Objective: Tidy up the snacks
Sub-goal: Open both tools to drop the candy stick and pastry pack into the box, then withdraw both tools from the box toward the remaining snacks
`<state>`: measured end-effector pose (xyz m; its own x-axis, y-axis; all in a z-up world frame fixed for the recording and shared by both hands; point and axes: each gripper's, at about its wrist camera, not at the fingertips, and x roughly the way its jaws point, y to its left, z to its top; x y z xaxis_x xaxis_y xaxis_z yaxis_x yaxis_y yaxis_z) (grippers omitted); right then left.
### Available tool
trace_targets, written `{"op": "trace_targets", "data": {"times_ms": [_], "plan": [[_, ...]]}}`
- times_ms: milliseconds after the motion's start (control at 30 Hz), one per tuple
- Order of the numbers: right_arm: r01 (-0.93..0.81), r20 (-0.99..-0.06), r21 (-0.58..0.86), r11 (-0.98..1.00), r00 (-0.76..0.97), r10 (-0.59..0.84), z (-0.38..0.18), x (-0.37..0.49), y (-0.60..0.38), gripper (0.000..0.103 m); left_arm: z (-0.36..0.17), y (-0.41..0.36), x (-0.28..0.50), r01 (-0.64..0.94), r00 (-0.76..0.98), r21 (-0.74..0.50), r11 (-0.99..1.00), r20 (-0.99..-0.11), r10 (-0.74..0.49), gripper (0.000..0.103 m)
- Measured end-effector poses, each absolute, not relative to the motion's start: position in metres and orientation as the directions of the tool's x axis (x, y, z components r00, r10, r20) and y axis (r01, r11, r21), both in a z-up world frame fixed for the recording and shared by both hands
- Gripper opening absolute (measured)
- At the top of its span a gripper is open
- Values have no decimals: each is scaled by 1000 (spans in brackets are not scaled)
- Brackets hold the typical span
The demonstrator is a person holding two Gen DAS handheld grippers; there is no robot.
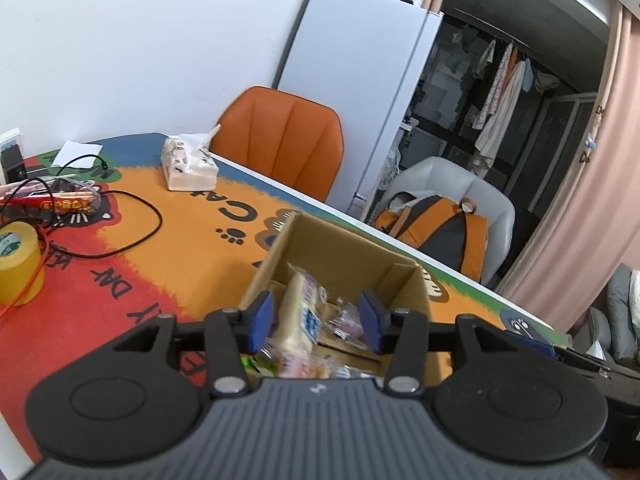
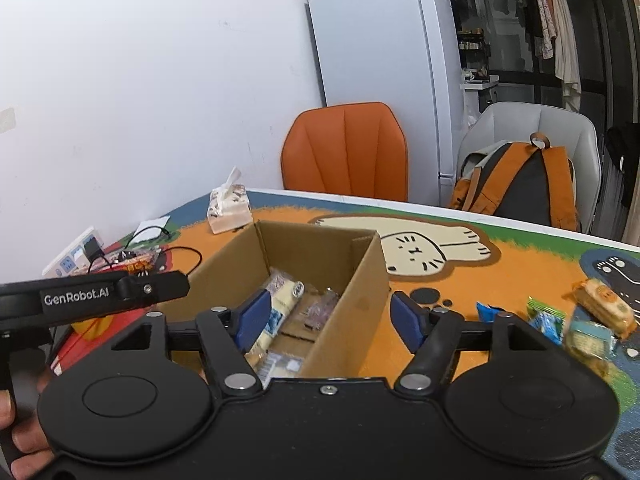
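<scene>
An open cardboard box [image 1: 348, 248] stands on the cartoon table mat, and several wrapped snacks lie inside it. My left gripper [image 1: 316, 322] hovers over the box's near end with its blue pads apart. A pale yellow snack pack [image 1: 300, 312] stands tilted between them, close to the left pad, with a gap to the right pad. My right gripper [image 2: 330, 320] is open and straddles the right wall of the box [image 2: 360, 280], holding nothing. The same yellow pack [image 2: 280, 308] lies in the box. Loose snack packs [image 2: 544, 318] sit on the mat to the right.
A tissue pack [image 1: 188, 168], a yellow tape roll [image 1: 18, 264], a red snack stick [image 1: 60, 204] and black cables [image 1: 132, 236] lie at the left. An orange chair [image 2: 344, 152], a grey chair with a backpack [image 2: 520, 184] and a white fridge [image 2: 384, 40] stand behind the table.
</scene>
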<state>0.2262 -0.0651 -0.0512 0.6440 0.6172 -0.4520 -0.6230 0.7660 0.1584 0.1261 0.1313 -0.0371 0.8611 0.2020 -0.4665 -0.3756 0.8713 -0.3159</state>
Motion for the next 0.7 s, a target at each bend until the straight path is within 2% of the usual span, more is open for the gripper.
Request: {"op": "trace_targets", "data": {"times_ms": [100,167,267,400,700], "plan": [[-623,-467,168,764,632,618,-53,226,-71,70,-36,123,125,-373,858,-303,877,-472,202,57],[-614,-479,174,770,630,611,-54,225,-75,73,-35,118,124,-377,855,-294,878,-475,208,69],[-607,-489,187,772,624,610,-57,225,-84,79,-35,112,122,-377,854,-290,880,-476,209,80],[-597,-491,193,779,628,603,-59,223,-100,89,-36,103,125,-377,847,-290,880,-493,200,85],[-539,-482,200,818,673,561,-59,222,-138,99,-34,68,131,-318,866,-286,904,-476,154,92]]}}
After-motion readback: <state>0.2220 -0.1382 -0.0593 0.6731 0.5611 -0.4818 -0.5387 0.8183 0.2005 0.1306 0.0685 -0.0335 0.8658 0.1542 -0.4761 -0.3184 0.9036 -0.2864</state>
